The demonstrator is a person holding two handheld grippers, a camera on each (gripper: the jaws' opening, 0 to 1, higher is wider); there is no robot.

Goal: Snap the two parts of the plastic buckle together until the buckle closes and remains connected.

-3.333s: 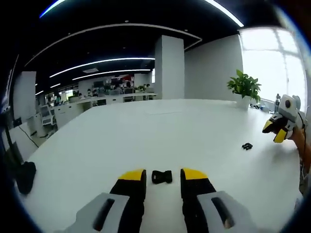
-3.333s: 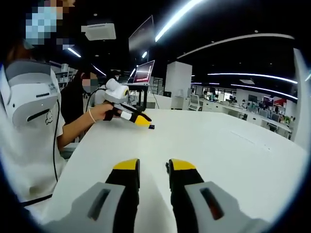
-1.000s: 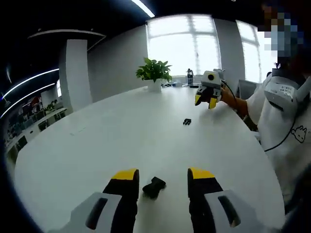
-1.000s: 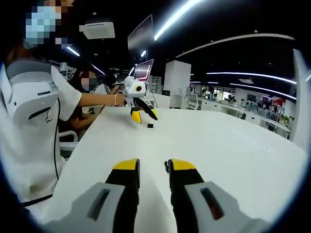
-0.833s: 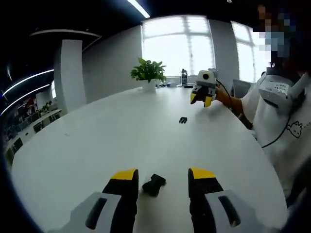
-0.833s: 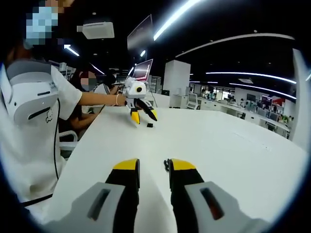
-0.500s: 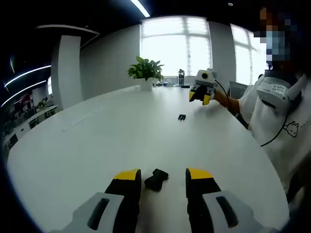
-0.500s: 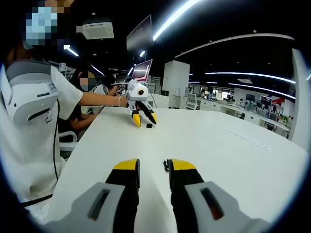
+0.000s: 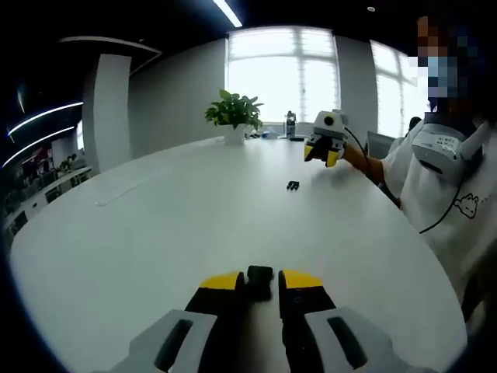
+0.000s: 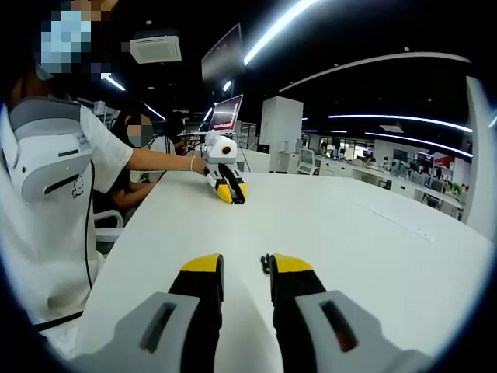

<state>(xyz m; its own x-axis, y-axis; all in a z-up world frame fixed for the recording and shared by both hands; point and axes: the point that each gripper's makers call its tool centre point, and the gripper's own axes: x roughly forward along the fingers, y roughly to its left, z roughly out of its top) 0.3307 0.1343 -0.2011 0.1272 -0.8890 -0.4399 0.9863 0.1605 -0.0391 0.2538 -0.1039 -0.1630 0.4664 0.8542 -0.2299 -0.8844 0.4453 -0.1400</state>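
In the left gripper view, a wide white counter [image 9: 155,225] stretches toward bright windows [image 9: 283,78], with a potted plant [image 9: 233,116] at its far edge and a pale pillar [image 9: 109,109] to the left. The left tool [image 9: 259,281] is down at the surface, its yellow-tipped jaws drawn close on either side of a black buckle part [image 9: 259,278]; they sit tight against it, clamped on it. Further up the counter lies the second buckle part [image 9: 292,186], small and dark, on its own. Beyond it the right tool [image 9: 324,155] hovers above the surface in the person's hand, and whether those jaws are parted cannot be told from here. The person in a white shirt [image 9: 446,194] stands at the right.

The right gripper view looks the other way, into a dim office with ceiling light strips [image 10: 279,27] and a monitor [image 10: 231,113]. The right tool [image 10: 245,268] has its jaws a little apart, with nothing between them. A small dark piece [image 10: 265,264] shows just beside the right-hand jaw. Far across the counter [image 10: 373,249], the left tool [image 10: 231,194] rests tips-down on the surface.
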